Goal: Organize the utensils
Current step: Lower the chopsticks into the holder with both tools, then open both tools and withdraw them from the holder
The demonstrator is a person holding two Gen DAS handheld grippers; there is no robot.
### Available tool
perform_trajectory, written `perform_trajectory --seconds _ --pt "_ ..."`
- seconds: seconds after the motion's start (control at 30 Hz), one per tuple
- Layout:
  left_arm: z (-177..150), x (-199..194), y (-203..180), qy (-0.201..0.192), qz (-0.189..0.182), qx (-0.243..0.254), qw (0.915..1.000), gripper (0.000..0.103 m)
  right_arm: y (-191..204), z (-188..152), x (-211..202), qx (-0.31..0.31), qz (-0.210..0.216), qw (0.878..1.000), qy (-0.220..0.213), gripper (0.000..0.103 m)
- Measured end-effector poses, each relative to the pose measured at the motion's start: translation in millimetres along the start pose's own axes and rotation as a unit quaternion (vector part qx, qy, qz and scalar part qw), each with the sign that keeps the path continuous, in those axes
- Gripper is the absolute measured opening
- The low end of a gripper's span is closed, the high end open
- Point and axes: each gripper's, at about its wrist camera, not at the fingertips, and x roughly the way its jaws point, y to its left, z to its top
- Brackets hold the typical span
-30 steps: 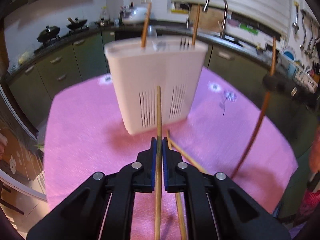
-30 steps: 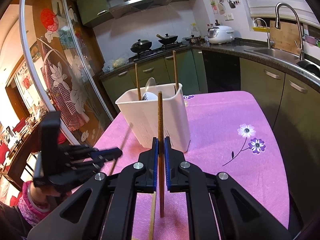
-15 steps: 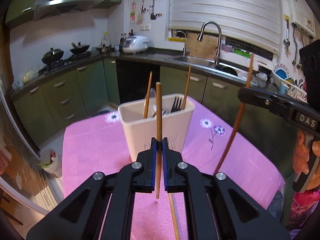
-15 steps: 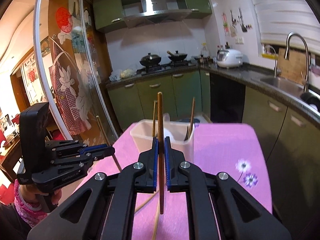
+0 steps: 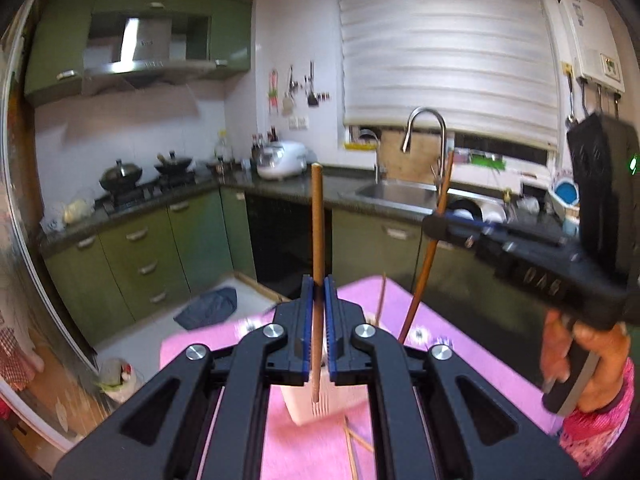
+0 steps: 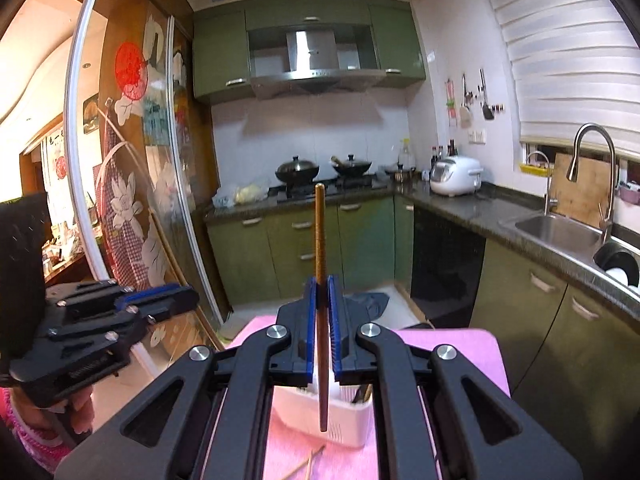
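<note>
Two brown chopsticks (image 5: 318, 240) (image 6: 320, 240) held upright above white slotted utensil holder (image 6: 344, 428), loose chopsticks (image 5: 352, 448) on pink mat beside it

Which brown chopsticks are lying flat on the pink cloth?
The pale brown wooden chopsticks on the pink tablecloth, beside the white utensil holder. The others are upright, clamped in the left gripper and right gripper.

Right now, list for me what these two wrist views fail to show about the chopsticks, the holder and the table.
- White plastic utensil holder: in both views the gripper bodies cover its top, so its contents are unreadable.
- Loose wooden chopsticks on the pink tablecloth: gripper arms cut them off; count unclear.
- Left gripper chopstick: whether its tip is over the holder cannot be told.
- Right gripper chopstick: same.
- Pink tablecloth: mostly hidden.
</note>
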Motion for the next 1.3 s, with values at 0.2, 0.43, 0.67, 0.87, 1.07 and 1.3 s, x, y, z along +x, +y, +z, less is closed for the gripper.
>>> perform_trajectory --seconds 0.2,0.43,0.67,0.87,1.07,1.3 --pt "29.7 4.1 7.7 -0.032 0.015 -0.004 0.9993 0.005 -2.3 22.6 16.8 -0.003 -0.012 1.0 -0.019 0.007" --pt "8.2 56.4 13.4 0.007 0.021 -0.016 0.9996 0.005 -14.8 5.4 63.0 0.003 -0.036 0.999 0.008 0.007" --pt "-36.9 92.3 14.7 0.058 0.025 -0.021 0.9978 0.006 -22.3 -42.5 104.7 0.004 -0.046 0.997 0.065 0.007" --pt "-69.9 103.1 14.1 0.093 0.025 -0.021 0.9952 0.006 -26.0 -70.6 120.8 0.005 -0.047 0.995 0.093 0.009" --pt "-85.7 93.8 13.5 0.098 0.03 -0.016 0.9946 0.029 -21.9 -79.4 99.1 0.003 -0.046 0.996 0.076 0.024" --pt "-131.6 67.7 -18.3 0.123 0.005 0.018 0.9922 0.053 -12.2 -113.7 47.5 -0.005 -0.044 0.995 0.091 0.038"
